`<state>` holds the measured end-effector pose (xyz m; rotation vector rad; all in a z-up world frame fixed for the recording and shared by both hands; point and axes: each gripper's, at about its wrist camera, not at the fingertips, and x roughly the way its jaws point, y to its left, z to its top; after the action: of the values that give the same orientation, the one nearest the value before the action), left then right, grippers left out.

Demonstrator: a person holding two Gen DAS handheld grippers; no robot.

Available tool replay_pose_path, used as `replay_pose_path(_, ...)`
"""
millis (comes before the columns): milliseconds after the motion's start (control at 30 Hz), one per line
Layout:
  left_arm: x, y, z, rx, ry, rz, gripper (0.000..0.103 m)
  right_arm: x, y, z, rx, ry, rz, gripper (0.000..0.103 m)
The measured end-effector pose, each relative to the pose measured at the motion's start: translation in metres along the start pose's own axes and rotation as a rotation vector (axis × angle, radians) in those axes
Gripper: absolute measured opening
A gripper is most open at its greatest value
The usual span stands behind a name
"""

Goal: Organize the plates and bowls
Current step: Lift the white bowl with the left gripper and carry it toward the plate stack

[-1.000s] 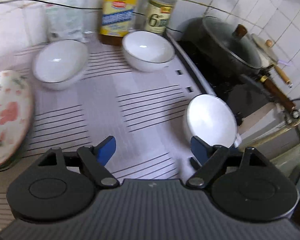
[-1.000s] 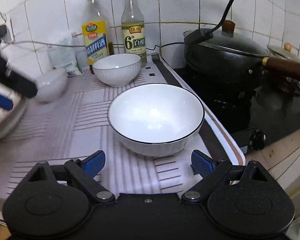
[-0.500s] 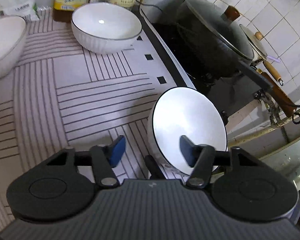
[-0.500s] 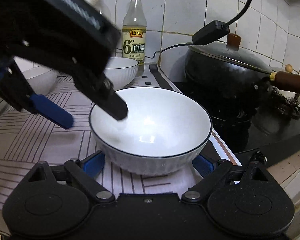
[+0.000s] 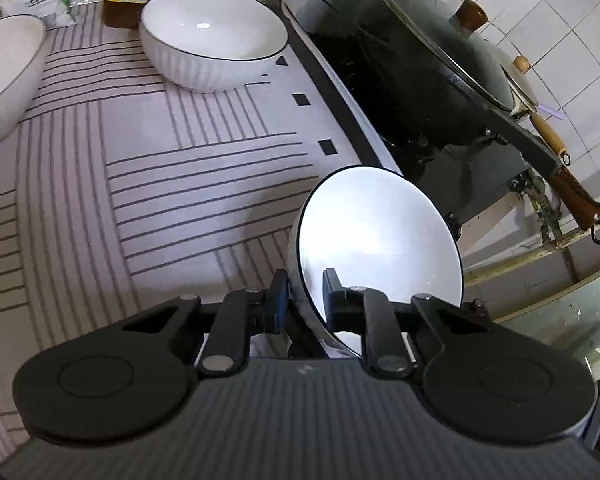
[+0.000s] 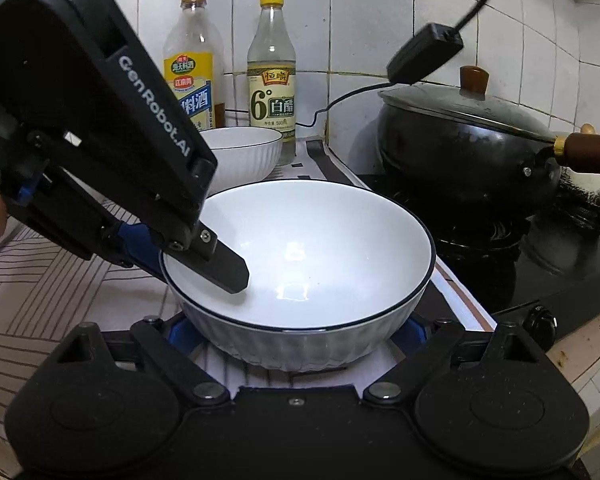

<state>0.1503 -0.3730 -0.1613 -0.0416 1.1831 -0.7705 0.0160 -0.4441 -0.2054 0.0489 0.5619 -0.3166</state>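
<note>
Nearest to us, the near bowl (image 6: 312, 272), white with a dark rim line, sits on the striped mat (image 5: 140, 184) at its edge beside the stove; its inside holds only glare. Our left gripper (image 5: 306, 298) pinches this bowl's wall, one finger (image 6: 220, 264) lying inside against the white surface and the other outside, so the claw is narrowed on the rim. In the right wrist view the left gripper slants down from the upper left onto the bowl's left rim. Our right gripper (image 6: 296, 330) is low behind the bowl, claw spread wide, blue pads flanking the ribbed base on both sides; we cannot tell whether they touch it.

Farther back, a second bowl (image 5: 214, 36) stands upright on the mat with nothing in it. Another white bowl (image 5: 4, 76) shows partly at the left edge. Behind stand two bottles (image 6: 272, 80) against the tiled wall, and a lidded black wok (image 6: 464, 144) rests on the stove.
</note>
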Motion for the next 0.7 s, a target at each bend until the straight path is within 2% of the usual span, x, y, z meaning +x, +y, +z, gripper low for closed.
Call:
replay_pose_path(200, -0.038, 0.014, -0.008, 0.001, 0.008, 0.038, 0.016, -0.017, 0.023, 0.005, -0.012, -0.003, 0.032, 0.095)
replay_pose_path(333, -0.070, 0.026, -0.014, -0.011, -0.027, 0.056, 0.017, -0.031, 0.046, 0.014, -0.033, -0.018, 0.072, 0.095)
replay_pose_path(567, -0.121, 0.055, -0.033, -0.067, -0.093, 0.127, 0.017, -0.048, 0.085, 0.025, -0.068, -0.062, 0.182, 0.095)
replay_pose_path(700, -0.135, 0.074, -0.043, -0.097, -0.113, 0.170, 0.018, -0.050, 0.107, 0.028, -0.093, -0.047, 0.260, 0.095)
